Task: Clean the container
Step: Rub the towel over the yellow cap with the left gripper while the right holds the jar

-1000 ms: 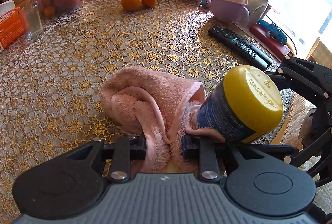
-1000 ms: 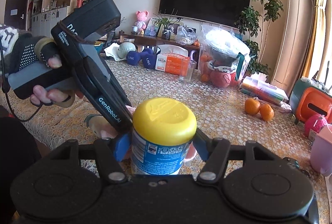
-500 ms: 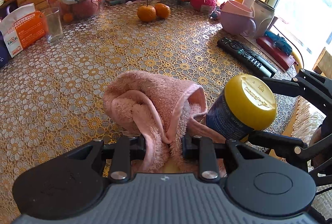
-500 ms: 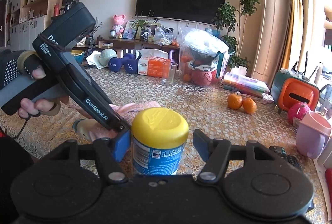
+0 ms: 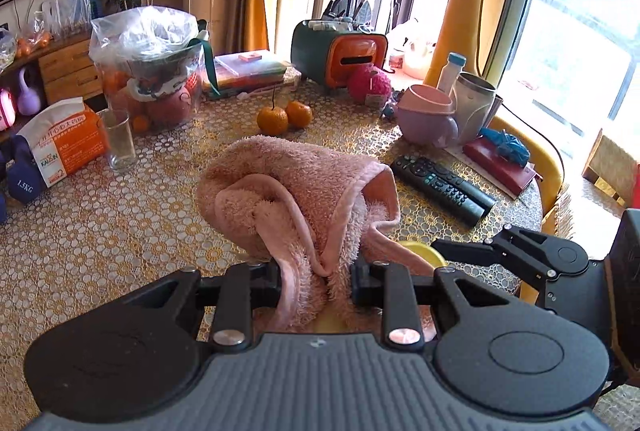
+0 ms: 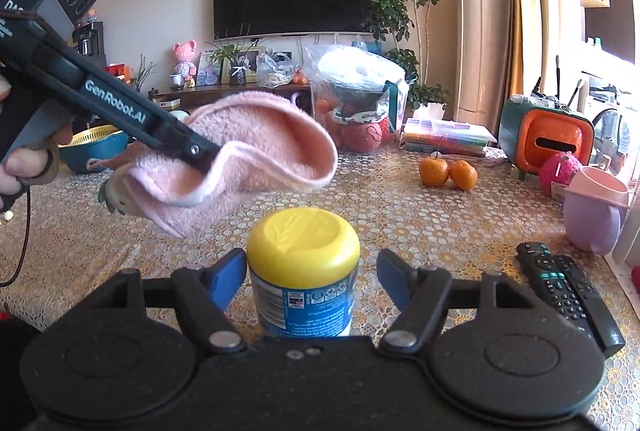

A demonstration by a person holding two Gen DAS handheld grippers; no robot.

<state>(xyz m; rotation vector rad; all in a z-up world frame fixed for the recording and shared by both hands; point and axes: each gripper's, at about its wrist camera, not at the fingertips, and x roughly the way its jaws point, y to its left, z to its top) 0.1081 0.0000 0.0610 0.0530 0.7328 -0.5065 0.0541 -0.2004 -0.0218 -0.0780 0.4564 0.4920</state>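
Since a second earlier, the fluffy pink cloth [image 6: 248,147] had lifted clear of the yellow-lidded, blue-labelled plastic container [image 6: 303,271], which now stood upright on the gold lace-patterned tablecloth [image 6: 420,231]. The right gripper [image 6: 311,271] was opening its jaws, its blue pads [image 6: 230,271] apart from the container's sides with the container between them. The left gripper [image 5: 316,277] stayed clamped on the cloth, above and left of the container. A black remote control [image 6: 568,291] lay nearby to the right.

Left tool [image 5: 316,277] clamped, raised, angled down; right tool [image 6: 310,271] low, jaws opening.
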